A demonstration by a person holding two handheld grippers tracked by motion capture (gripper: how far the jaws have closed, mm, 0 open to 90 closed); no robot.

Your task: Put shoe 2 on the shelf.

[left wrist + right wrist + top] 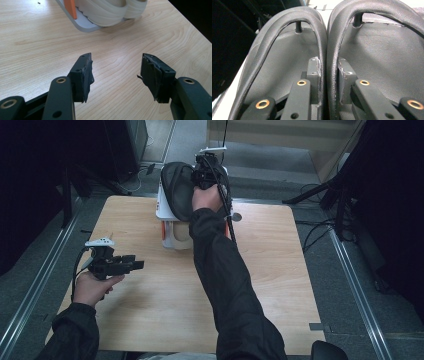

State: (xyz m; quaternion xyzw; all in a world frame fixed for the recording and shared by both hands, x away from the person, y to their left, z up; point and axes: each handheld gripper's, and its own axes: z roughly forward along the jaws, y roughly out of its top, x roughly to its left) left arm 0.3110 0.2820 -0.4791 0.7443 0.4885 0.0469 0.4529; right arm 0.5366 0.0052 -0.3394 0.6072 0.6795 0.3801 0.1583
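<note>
The high view is dim and soft, its surroundings almost black, while the tabletop [150, 320] is evenly lit. Both close views are brighter; nearest parts blur slightly.

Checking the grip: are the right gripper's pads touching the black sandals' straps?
Touching. The right gripper view shows the right gripper pads pressed against both inner straps of the black sandals.

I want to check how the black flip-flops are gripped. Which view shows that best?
The right gripper view: the right gripper pinches the inner straps of both black flip-flops between its pads. The high view shows the flip-flops from afar, above the white rack, with the grip hidden. The left gripper view shows cream shoes instead.
</note>
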